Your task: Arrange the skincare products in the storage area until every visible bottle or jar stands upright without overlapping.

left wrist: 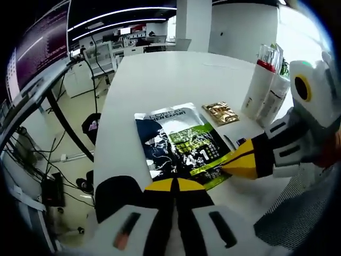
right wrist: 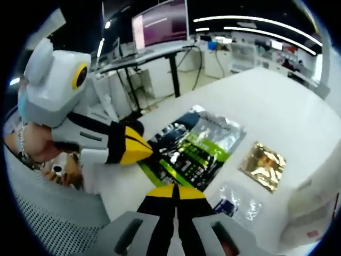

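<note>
A flat dark and green product packet (left wrist: 178,141) (right wrist: 194,144) lies on the white table (left wrist: 176,80). My left gripper (left wrist: 173,185) (right wrist: 148,151) is shut, its yellow tips pinching the packet's near edge. My right gripper (right wrist: 173,191) (left wrist: 228,165) comes in from the side, also shut, its tips on the packet's adjacent edge. A white bottle with a red cap (left wrist: 259,85) and a white tube (left wrist: 274,98) stand upright beyond the packet. A gold sachet (left wrist: 220,112) (right wrist: 262,165) lies flat next to the packet.
A small clear sachet with blue print (right wrist: 237,202) lies near the gold one. White containers (right wrist: 314,208) show blurred at the lower right. A person's hand (right wrist: 32,144) holds the left gripper. A mesh chair back (right wrist: 48,213) is close. The table's edge (left wrist: 104,138) drops to the floor.
</note>
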Motion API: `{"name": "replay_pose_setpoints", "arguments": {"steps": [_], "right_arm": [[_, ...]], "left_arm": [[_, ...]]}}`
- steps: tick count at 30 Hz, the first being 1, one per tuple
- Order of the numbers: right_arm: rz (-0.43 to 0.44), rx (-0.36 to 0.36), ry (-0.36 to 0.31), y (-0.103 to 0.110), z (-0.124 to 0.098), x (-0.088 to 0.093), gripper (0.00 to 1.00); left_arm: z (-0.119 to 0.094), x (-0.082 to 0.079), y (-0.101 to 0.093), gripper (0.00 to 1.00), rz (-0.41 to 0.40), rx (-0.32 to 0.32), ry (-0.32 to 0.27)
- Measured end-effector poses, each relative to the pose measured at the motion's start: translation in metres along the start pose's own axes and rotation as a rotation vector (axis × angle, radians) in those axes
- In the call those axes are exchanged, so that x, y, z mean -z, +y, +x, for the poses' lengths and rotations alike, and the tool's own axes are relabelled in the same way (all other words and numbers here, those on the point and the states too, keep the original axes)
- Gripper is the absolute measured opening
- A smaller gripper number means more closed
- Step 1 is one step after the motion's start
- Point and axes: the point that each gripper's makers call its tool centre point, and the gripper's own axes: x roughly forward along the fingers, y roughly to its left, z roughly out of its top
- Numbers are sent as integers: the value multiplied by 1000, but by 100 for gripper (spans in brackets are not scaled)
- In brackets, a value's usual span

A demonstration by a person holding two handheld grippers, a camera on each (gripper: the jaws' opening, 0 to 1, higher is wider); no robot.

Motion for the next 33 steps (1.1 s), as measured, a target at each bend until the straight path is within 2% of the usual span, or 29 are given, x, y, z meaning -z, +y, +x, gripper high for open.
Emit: {"name": "replay_pose_setpoints", "arguments": {"steps": [2,7,10,11,14,17,19,22,23,24,26,27,29,31,33], "right_arm": [[-35,10,-33,1,-1,-7,0],[-57,-4,-45,9,0,-11,0],[-102,-17,-61,12,-2,-15,0],[-113,-30,-70,15,-4,-18,0],[-136,-98,-112,24,-12,-35,0],[-215,-136,-169,27,-28,-55,0],[-262,-182,-200,32,-47,-66,1],[-308,-252,-235,39,-82,-71,16],[-328,-278,-254,41,-101,-72,18],[-335,-285,-271,40,-114,-74,20],[-338,-264,-323,29,-149,-78,21],[-334,-237,-358,20,-168,-80,22],[-315,-193,-409,5,-197,-80,25],[-295,-105,-483,-18,-232,-77,32],[-298,-2,-525,-40,-257,-68,41]], "left_arm": [[-7,-7,4,0,-8,-12,-32],[-26,-30,8,0,-58,-22,-114],[-35,-44,8,0,-79,-25,-161],[-40,-53,6,0,-89,-20,-194],[-49,-70,5,1,-94,-27,-256],[-60,-82,7,4,-93,-60,-303],[-70,-92,8,7,-75,-89,-359],[-86,-101,2,10,-45,-106,-428],[-91,-103,0,12,-49,-104,-447],[-101,-108,-5,13,-60,-95,-490],[-119,-116,-15,17,-59,-73,-554],[-125,-115,-19,20,-54,-67,-554],[-140,-118,-30,27,-42,-50,-591],[-153,-122,-43,32,-5,-38,-655],[-159,-115,-51,40,7,-56,-667]]}}
